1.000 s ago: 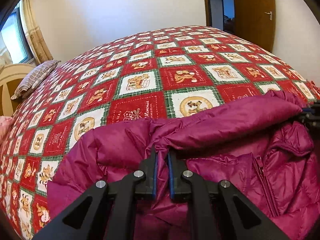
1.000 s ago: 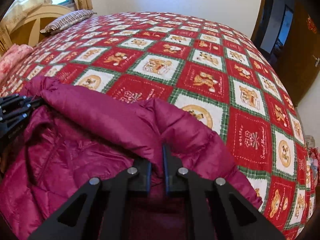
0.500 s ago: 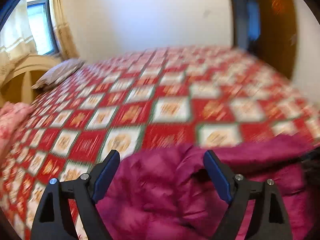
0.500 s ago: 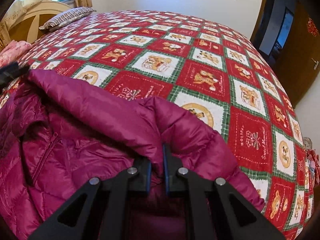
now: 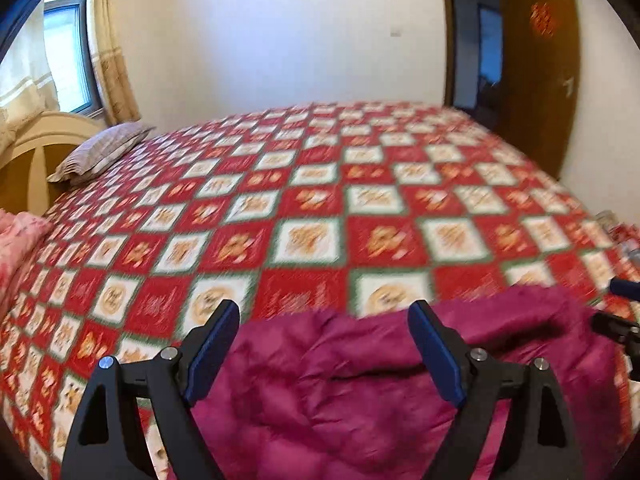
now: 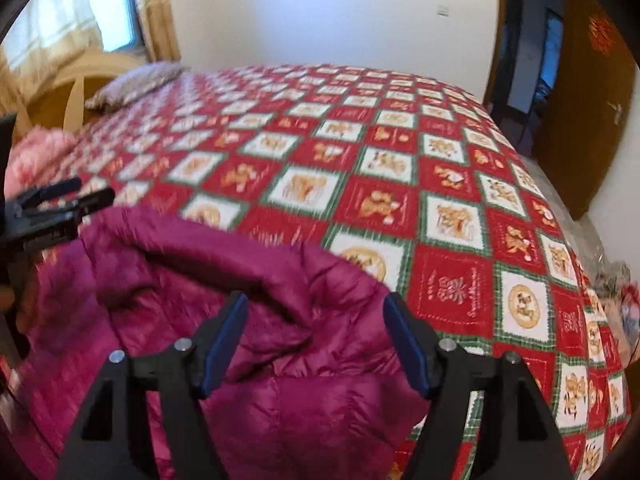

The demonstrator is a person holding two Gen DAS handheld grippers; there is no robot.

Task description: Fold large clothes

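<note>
Bed (image 5: 320, 200), red patchwork quilt; magenta puffer jacket (image 5: 360, 380) at near edge. Left gripper (image 5: 324, 316) fingers spread, empty; right gripper (image 6: 316, 304) fingers opening, pinching nothing.

The jacket (image 5: 360, 380) lies on the bed (image 5: 320, 208), a pillow (image 5: 100, 152) far left behind it.

Soft daylight enters through the window (image 5: 64, 52) at upper left, lighting the white wall (image 5: 280, 32) evenly; shadows are faint. Motion blur smears the bedspread (image 5: 320, 208) pattern in both views. Fisheye distortion bows the door (image 6: 592, 92) and darkens the picture corners.
</note>
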